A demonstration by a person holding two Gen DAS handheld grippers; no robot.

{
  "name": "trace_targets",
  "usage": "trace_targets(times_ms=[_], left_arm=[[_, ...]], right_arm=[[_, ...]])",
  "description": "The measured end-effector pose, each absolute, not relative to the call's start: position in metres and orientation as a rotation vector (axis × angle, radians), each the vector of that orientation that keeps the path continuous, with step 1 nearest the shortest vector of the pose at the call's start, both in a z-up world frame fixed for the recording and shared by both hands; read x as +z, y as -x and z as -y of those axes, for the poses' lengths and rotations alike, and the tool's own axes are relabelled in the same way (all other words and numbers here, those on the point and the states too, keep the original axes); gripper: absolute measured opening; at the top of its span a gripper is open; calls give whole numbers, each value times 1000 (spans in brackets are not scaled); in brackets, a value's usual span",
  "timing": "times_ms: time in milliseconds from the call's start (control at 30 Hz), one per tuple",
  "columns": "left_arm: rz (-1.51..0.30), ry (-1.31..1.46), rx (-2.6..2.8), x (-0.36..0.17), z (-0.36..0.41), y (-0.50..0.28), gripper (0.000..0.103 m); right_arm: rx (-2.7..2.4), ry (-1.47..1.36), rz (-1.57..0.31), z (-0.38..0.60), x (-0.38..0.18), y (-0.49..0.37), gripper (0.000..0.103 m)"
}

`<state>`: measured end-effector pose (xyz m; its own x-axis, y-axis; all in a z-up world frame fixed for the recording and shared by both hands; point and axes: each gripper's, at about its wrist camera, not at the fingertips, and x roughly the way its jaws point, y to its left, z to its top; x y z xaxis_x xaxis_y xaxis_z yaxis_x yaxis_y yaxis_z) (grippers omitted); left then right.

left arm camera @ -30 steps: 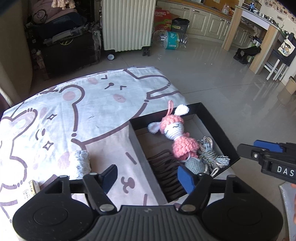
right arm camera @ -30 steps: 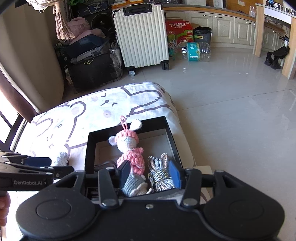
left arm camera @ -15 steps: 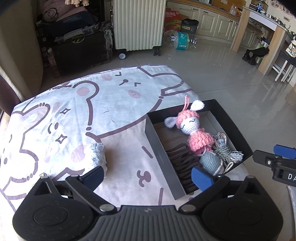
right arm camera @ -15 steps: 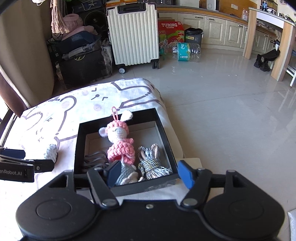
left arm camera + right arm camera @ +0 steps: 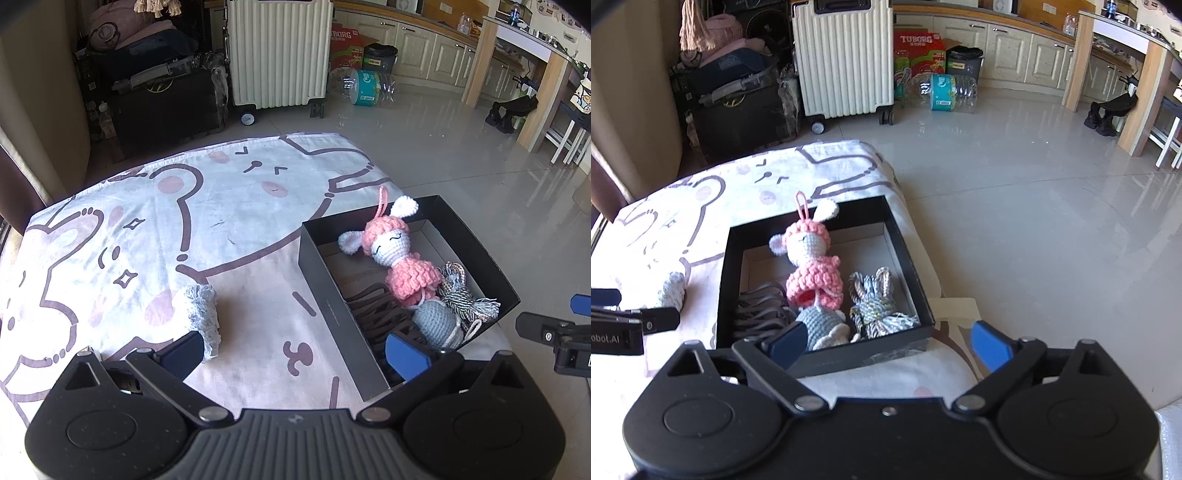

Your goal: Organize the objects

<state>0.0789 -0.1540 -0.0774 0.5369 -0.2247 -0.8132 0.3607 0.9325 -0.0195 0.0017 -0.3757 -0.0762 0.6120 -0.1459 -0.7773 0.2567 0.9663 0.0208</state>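
A black open box [image 5: 332,295] [image 5: 724,280] sits on the bear-print cloth [image 5: 147,221]. Inside lie a pink crochet doll [image 5: 406,273] [image 5: 812,273], a grey crochet piece [image 5: 436,323] [image 5: 822,323], a grey-white rope bundle [image 5: 461,295] [image 5: 875,302] and dark cords [image 5: 376,306] [image 5: 761,306]. A pale blue crochet roll [image 5: 201,314] [image 5: 672,291] lies on the cloth left of the box, beside my left gripper's left finger. The left gripper [image 5: 295,352] is open and holds nothing. The right gripper [image 5: 889,343] hovers at the box's near wall, jaws opening, nothing gripped.
The box stands near the table's right edge, with tiled floor beyond. A white ribbed suitcase [image 5: 277,51] [image 5: 842,55], dark luggage and a pack of water bottles [image 5: 945,92] stand at the far side of the room. White paper [image 5: 956,306] pokes out beside the box.
Both grippers' jaws have spread wide. The right fingers, earlier close around the grey piece and rope, now stand apart with those left in the box. The blue roll now shows nearer the left finger.
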Motion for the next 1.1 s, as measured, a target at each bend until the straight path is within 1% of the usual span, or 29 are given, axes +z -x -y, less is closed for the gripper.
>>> trace_targets(times_ms=[133,233,667,1100], left_arm=[[-949,-159,-354,-79,154,-79,103],[-951,-156,-357,-80,153,-79,103],[-958,-148,-354,-83,151,-79,103],[-963,-111,-299,-83,127,-88,103]], right_arm=[[-234,-135,-889,374,-80,-2,99],[-238,-136,-889,374,-82,-2,103],[-257,-134,-882,373,-87,-4,103],[-237,-146,-868,368,-91,-13,103]])
